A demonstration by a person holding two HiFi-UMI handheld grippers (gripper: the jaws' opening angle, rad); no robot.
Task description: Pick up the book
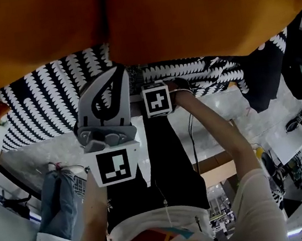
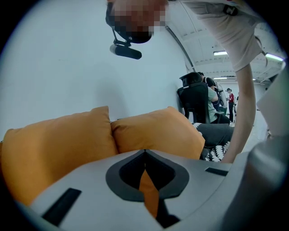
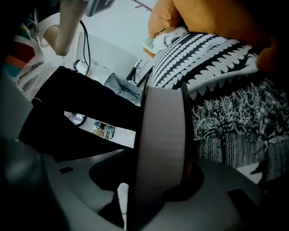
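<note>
Standing between parted right jaws: book (image 3: pixel 159 149)

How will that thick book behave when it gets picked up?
The book shows a thick block of pages, so it is probably heavy for its size. Its edges run straight, which suggests it is stiff and unlikely to flop.

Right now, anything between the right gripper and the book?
Nothing visible. The book already stands edge-on between the right gripper's jaws. Light shows along its left side, so it is not clamped yet. The patterned throw lies beyond it, not in between.
</note>
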